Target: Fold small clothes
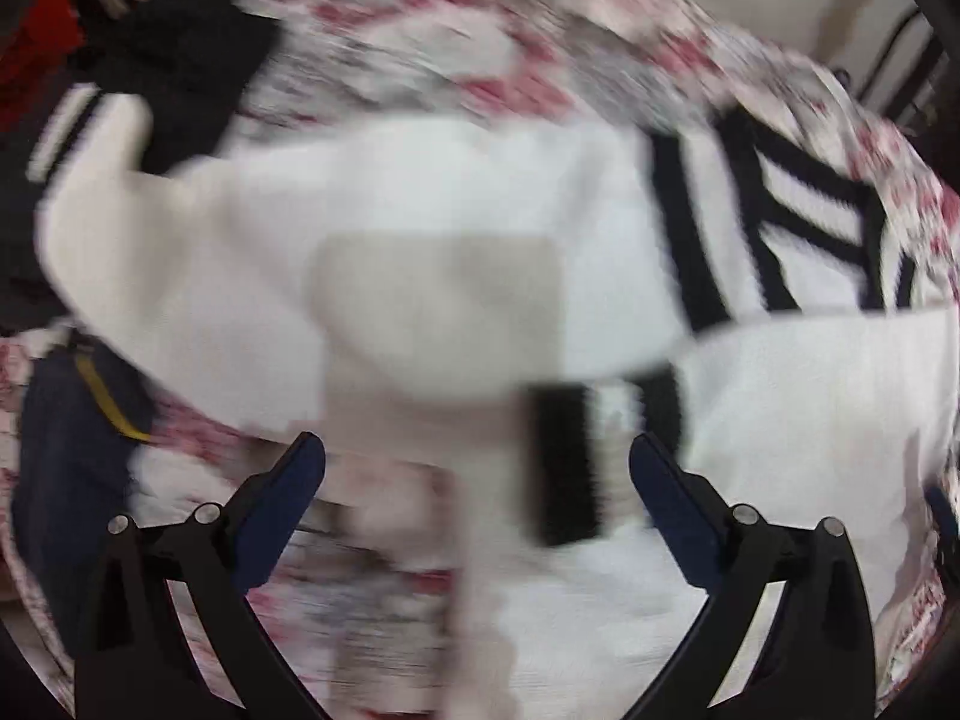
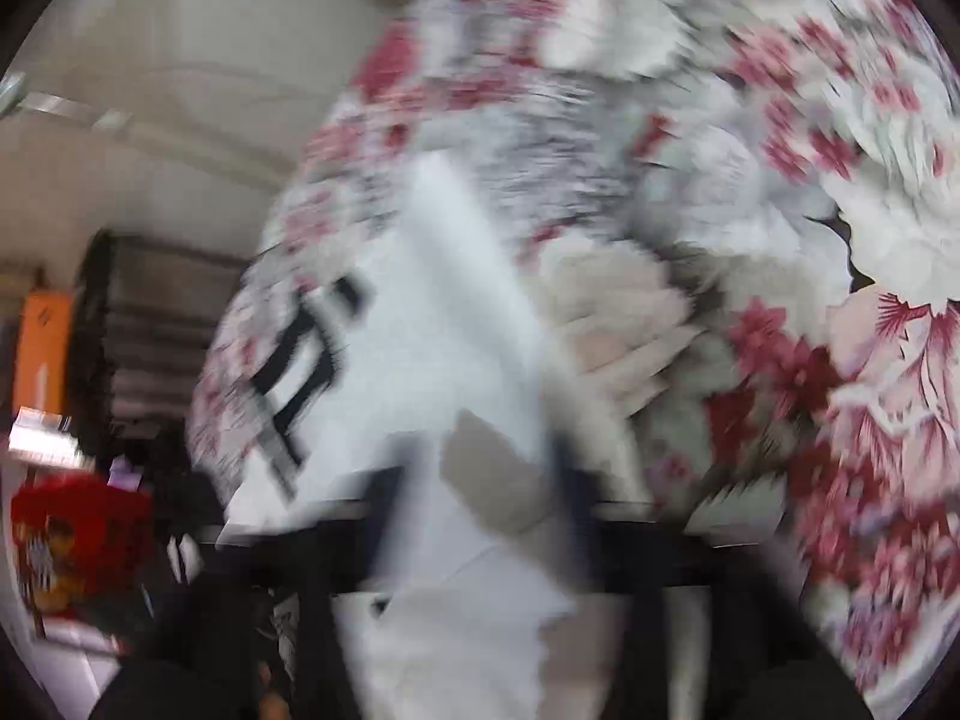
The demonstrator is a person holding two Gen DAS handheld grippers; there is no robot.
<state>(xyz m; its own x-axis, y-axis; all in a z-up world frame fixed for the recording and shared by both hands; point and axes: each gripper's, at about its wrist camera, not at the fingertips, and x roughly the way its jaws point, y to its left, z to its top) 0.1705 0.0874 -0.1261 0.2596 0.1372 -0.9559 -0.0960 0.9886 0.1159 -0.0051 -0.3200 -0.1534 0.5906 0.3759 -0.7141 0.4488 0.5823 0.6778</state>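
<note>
White sock (image 1: 372, 228) w/ a grey heel patch lies across the middle of your left wrist view, its toe end toward 9 o'clock and its black-striped cuff (image 1: 774, 222) toward 2 o'clock. It rests on a floral sheet (image 1: 456, 18), red and grey on white. A 2nd white sock (image 1: 810, 420) w/ a black band sits at 4 o'clock, just beside the first. Your left gripper (image 1: 477, 456) is spread wide, blue pads (image 1: 288, 492) well apart, nothing pinched btwn them; it hangs over the socks. A dark blue cloth w/ a yellow stripe (image 1: 78, 432) sits at 8 o'clock, and a black garment (image 1: 180, 54) at 11 o'clock. Your right wrist view is badly blurred. There the white sock (image 2: 432, 324) runs from centre toward 6 o'clock, stripes at 9 o'clock, the floral sheet (image 2: 810, 240) filling the 1 to 4 o'clock side. Your right gripper (image 2: 480, 510) shows only as dark smears at either side of the sock, so its jaws stand apart around the fabric; can't tell if they touch it.
</note>
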